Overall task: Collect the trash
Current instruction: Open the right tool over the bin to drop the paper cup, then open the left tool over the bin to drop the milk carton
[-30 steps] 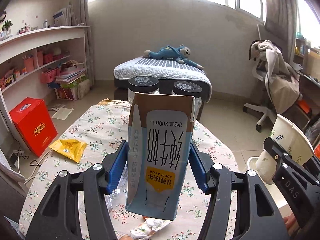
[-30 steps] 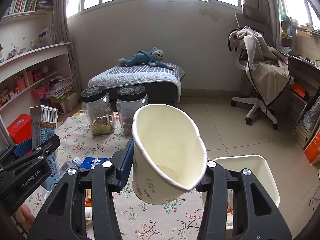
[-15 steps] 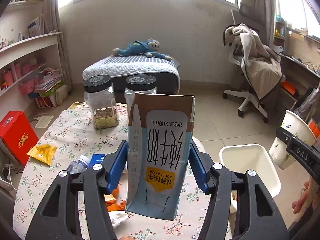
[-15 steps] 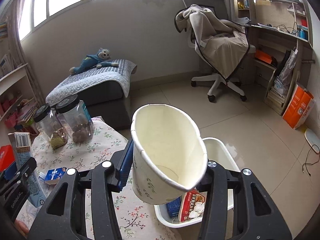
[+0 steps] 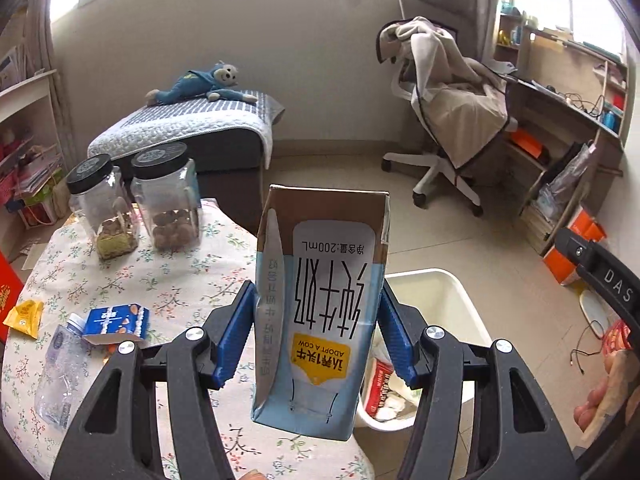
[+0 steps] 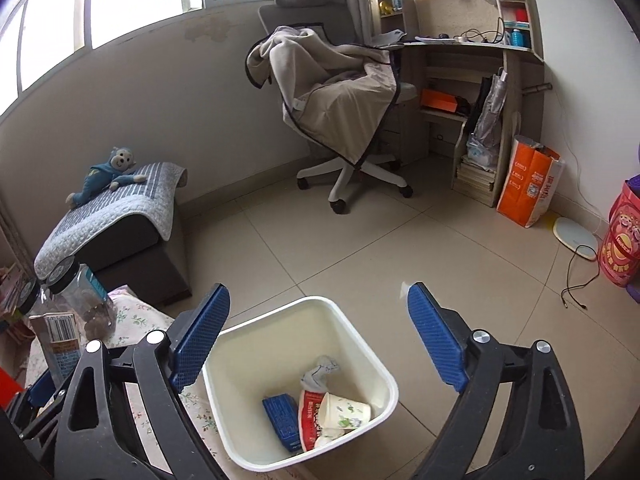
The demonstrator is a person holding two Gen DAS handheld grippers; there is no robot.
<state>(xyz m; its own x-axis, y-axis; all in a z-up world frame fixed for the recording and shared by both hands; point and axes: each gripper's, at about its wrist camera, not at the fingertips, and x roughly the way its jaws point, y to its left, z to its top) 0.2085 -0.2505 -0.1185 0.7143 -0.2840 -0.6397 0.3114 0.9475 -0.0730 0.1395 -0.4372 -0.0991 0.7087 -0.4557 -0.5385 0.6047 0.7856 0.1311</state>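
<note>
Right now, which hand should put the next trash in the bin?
Left. The left gripper holds the milk carton beside the white bin; the right gripper, just opened, is empty.

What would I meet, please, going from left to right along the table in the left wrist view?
Yellow packet → plastic bottle → blue box → milk carton between the left gripper's fingers → white bin on the floor past the table edge.
</note>
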